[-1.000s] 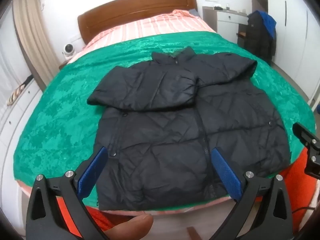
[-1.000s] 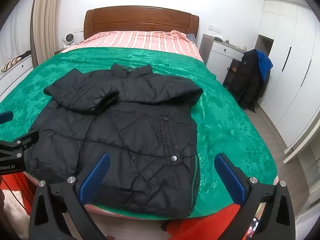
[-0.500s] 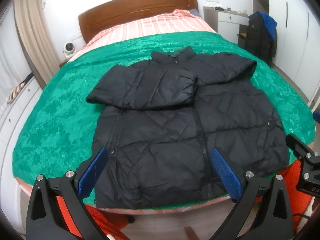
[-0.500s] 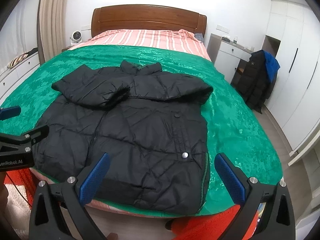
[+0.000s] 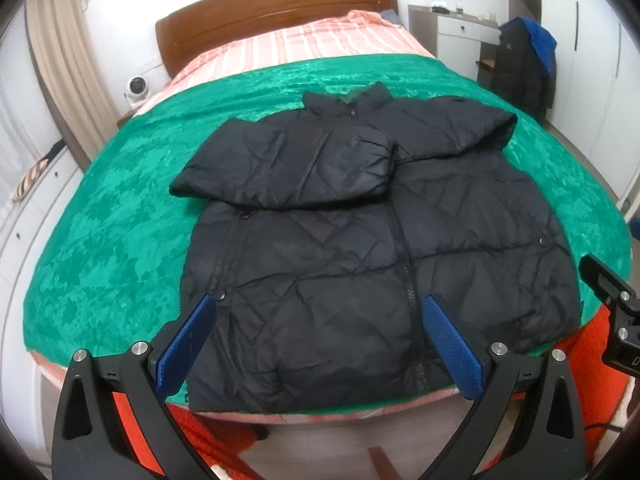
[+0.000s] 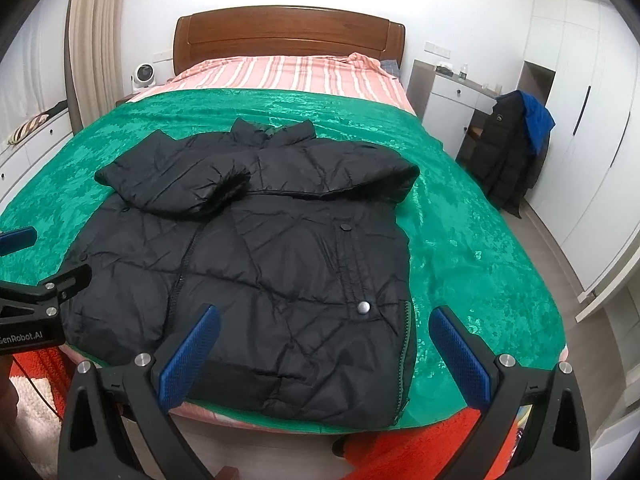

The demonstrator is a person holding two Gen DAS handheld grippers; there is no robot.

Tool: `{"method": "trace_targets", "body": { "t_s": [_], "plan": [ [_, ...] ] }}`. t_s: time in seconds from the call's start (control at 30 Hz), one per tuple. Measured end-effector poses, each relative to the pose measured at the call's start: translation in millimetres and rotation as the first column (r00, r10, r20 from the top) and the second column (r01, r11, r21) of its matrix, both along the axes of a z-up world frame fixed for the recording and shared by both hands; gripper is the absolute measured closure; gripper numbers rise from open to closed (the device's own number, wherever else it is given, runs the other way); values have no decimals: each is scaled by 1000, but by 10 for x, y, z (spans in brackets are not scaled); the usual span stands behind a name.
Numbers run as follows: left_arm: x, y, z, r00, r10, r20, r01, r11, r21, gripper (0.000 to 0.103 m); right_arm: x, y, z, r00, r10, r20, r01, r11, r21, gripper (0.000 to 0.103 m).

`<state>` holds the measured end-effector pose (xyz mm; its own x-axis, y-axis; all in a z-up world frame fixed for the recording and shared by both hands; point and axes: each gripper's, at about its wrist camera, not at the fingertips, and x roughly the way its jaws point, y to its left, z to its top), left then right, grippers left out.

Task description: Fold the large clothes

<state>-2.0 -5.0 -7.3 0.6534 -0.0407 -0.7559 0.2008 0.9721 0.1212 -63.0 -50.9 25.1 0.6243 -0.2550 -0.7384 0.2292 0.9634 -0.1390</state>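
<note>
Black jacket [image 5: 360, 240] on green bedspread [image 5: 120, 240]; both tools spread wide.

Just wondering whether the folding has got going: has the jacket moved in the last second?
No. The jacket lies where it did on the green blanket, with its hem at the blanket's near edge and both sleeves folded across its chest as before.

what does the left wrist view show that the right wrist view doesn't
Only the left wrist view: the left gripper, open over the jacket's hem, and the zip running down the middle.

Only the right wrist view: the right gripper, open over the hem's right corner, and the wardrobe.

Both: the black jacket flat on the green blanket, sleeves folded across the chest, and the headboard.
</note>
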Motion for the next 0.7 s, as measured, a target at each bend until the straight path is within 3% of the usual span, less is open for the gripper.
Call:
{"method": "trace_targets", "body": {
  "t_s": [0.7],
  "plan": [
    [2, 3, -61, 1000, 8, -12, -8, 1000, 19, 0, 3, 13, -78, 1000, -2, -21, 2, 1000, 15, 0]
  ]
}}
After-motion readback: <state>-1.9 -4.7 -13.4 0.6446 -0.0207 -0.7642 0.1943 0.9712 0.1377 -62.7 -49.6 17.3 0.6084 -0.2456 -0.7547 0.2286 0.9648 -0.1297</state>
